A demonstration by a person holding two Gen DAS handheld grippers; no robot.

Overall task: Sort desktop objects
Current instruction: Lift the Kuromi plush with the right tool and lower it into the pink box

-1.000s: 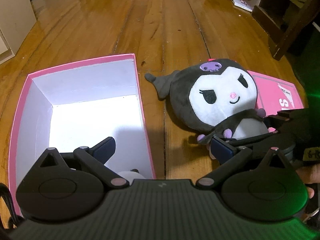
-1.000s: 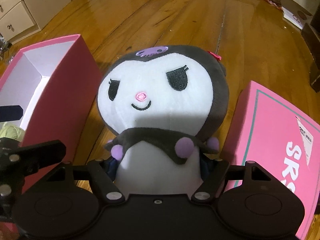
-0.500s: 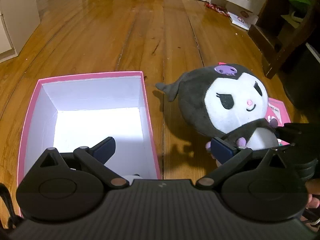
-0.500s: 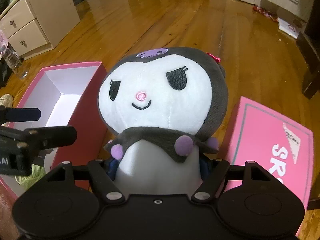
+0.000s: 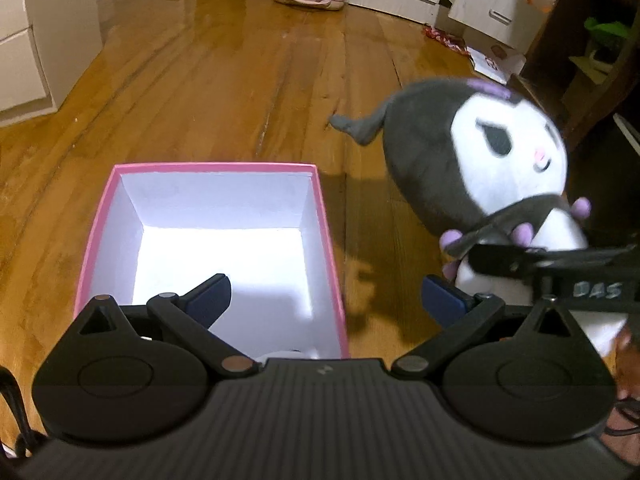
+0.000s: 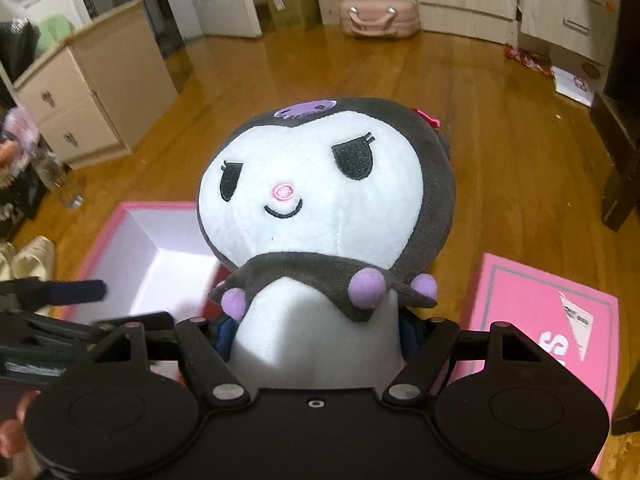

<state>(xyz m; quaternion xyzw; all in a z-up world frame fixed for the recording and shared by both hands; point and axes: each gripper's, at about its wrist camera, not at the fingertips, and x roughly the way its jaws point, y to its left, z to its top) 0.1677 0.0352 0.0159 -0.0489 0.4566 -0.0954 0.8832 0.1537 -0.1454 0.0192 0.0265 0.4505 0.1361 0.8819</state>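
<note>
- we hold our left gripper [image 5: 324, 300] open and empty above the near end of the pink box [image 5: 326, 216] on the wooden floor [image 5: 224, 92].
- our right gripper [image 6: 316, 334] squeezes the plush doll [image 6: 320, 200] by its white body, lifted just right of the box.
- the pink lid [image 6: 532, 312] lies flat on the floor's right side.

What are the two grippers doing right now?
Left gripper: jaws open, holding nothing.
Right gripper: jaws shut on the plush toy.
</note>
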